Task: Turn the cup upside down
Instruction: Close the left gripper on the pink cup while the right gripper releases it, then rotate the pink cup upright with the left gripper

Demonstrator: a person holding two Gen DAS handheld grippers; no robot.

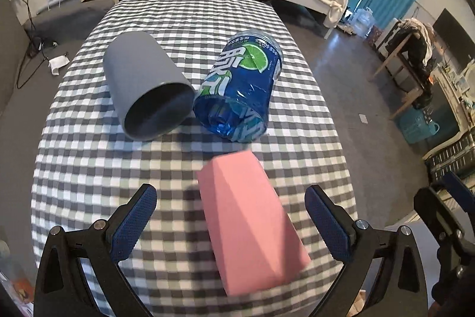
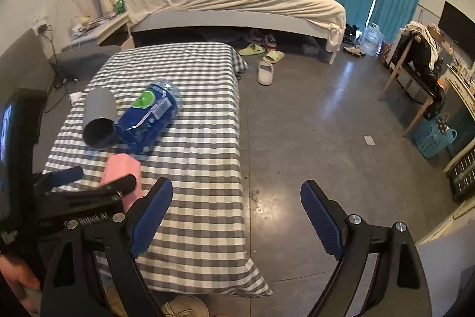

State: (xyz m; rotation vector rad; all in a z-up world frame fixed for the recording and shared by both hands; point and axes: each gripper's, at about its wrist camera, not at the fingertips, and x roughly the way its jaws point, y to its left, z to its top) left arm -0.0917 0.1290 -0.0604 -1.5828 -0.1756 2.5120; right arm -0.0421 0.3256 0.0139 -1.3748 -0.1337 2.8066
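Observation:
A pink faceted cup (image 1: 252, 223) lies on its side on the checked tablecloth (image 1: 89, 168), between the open fingers of my left gripper (image 1: 231, 223), which do not touch it. In the right wrist view the pink cup (image 2: 120, 168) is partly hidden behind the left gripper. A grey cup (image 1: 145, 85) lies on its side farther back, mouth toward me; it also shows in the right wrist view (image 2: 98, 118). My right gripper (image 2: 237, 219) is open and empty, over the table's right edge and the floor.
A crushed blue bottle (image 1: 242, 88) lies beside the grey cup, touching it. The table's right edge (image 2: 242, 138) drops to a grey floor. A bed (image 2: 231, 2) stands behind, slippers (image 2: 264, 72) on the floor, a chair (image 2: 415, 70) at right.

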